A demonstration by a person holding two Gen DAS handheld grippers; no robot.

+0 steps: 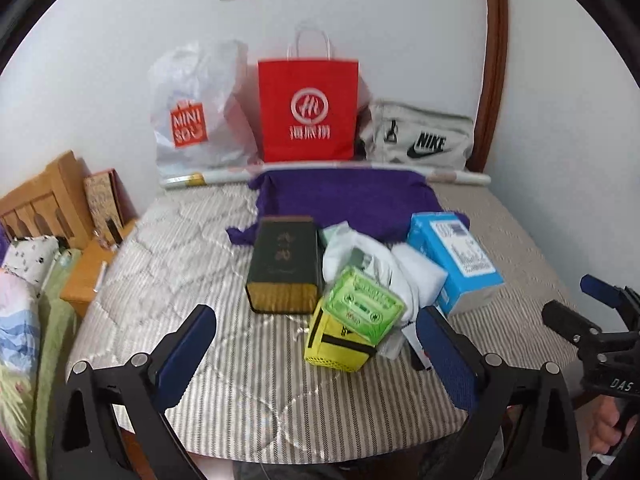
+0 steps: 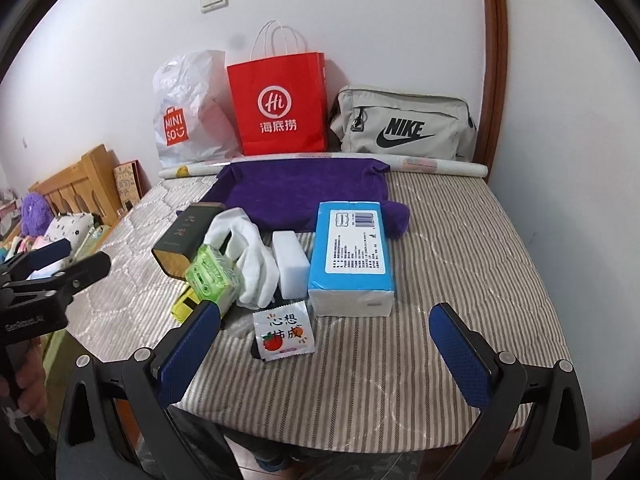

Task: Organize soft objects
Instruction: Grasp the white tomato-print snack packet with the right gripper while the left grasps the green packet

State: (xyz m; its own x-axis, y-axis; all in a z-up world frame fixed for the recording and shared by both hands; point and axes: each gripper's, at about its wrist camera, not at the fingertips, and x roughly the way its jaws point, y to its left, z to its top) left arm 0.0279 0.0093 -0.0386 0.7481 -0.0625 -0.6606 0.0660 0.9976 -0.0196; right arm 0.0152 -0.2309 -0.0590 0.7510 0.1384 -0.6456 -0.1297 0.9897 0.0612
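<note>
Hovering at the near edge, both spread wide and empty: left gripper (image 1: 316, 340), right gripper (image 2: 324, 340). Waiting just beyond, on the striped mattress pad (image 2: 460, 240): a persimmon-print packet (image 2: 285, 334), green tissue pack (image 1: 362, 304) leaning on a yellow pouch (image 1: 332, 346), white socks (image 2: 256, 256) bunched beside a white sponge block (image 2: 291, 262), blue tissue pack (image 2: 352, 248) to the right, dark tin (image 1: 282, 264) to the left. Probably best closing gently on bunched sock fabric, avoiding dragging neighbours. Lying farther back, a purple towel (image 2: 304, 192). Standing against the far white wall: Miniso plastic bag (image 2: 188, 116), red Haidilao paper bag (image 2: 280, 108), grey Nike pouch (image 2: 404, 124).
</note>
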